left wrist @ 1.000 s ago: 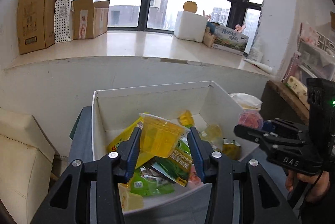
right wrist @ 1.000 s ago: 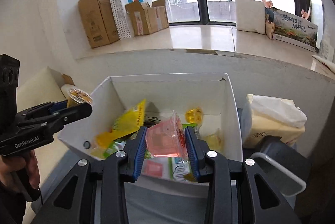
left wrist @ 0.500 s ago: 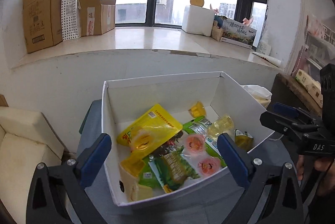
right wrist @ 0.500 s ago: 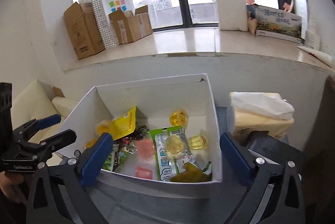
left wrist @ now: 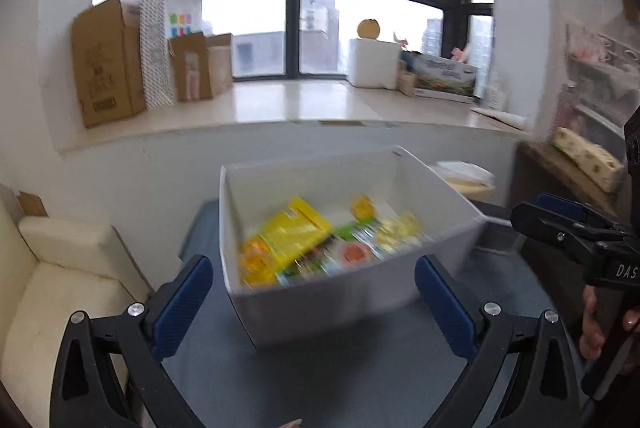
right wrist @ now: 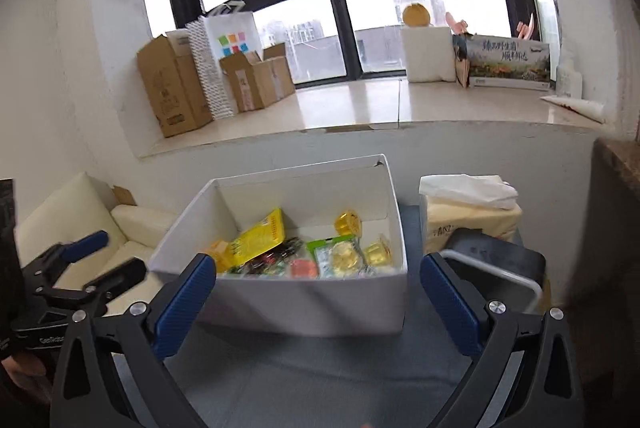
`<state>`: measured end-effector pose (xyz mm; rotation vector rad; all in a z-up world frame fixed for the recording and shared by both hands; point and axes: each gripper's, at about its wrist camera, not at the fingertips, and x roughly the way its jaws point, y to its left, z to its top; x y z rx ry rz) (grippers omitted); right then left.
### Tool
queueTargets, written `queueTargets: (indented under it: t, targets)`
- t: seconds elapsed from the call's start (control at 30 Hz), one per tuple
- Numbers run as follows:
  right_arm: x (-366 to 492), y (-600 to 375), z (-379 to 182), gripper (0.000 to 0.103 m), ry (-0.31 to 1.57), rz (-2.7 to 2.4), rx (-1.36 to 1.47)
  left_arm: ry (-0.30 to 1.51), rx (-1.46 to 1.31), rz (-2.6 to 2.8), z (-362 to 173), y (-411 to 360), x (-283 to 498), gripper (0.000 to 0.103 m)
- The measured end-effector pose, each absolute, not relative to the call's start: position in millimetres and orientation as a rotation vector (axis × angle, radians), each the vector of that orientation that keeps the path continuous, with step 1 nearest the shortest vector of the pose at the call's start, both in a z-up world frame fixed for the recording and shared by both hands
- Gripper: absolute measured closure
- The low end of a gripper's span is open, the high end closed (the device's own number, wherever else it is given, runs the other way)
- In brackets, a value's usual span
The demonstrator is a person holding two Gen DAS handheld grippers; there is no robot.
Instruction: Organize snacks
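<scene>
A white cardboard box (left wrist: 320,292) (right wrist: 304,300) stands on a grey tabletop, holding several snacks: a yellow pouch (left wrist: 294,236) (right wrist: 258,242), green packets (right wrist: 328,254), yellow jelly cups (right wrist: 348,222) and a pink jelly cup (left wrist: 352,253) (right wrist: 303,267). My left gripper (left wrist: 314,302) is open wide, back from the box's near wall, with nothing between its fingers. My right gripper (right wrist: 318,302) is likewise open and empty in front of the box. Each gripper shows in the other's view: the right one (left wrist: 576,232), the left one (right wrist: 84,268).
A tissue pack (right wrist: 468,212) and a dark container (right wrist: 496,268) sit right of the box. A cream sofa (left wrist: 60,268) is at the left. Cardboard boxes (right wrist: 172,84), a paper bag (right wrist: 224,56) and a white foam box (right wrist: 428,54) line the windowsill. A hand (left wrist: 596,324) holds the right gripper.
Both grippers opened and let go of their jelly cups, yellow on the left and pink on the right, which now lie in the box. Both then pulled back from the box.
</scene>
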<state>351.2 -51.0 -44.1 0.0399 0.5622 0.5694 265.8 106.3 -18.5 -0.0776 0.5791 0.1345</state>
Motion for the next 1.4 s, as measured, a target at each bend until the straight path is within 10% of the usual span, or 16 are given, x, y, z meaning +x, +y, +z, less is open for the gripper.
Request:
queueTargets:
  t: [0.63,1.4]
  targets:
    - [163,-103,-30,0.0,0.553,0.537,0.015,0.566,-0.109,0.052,3,45,85,0.0]
    - [113,-110,-16,0.0,0.512,0.53,0.002,0.541,-0.091,0.02,21,29,49,0.0]
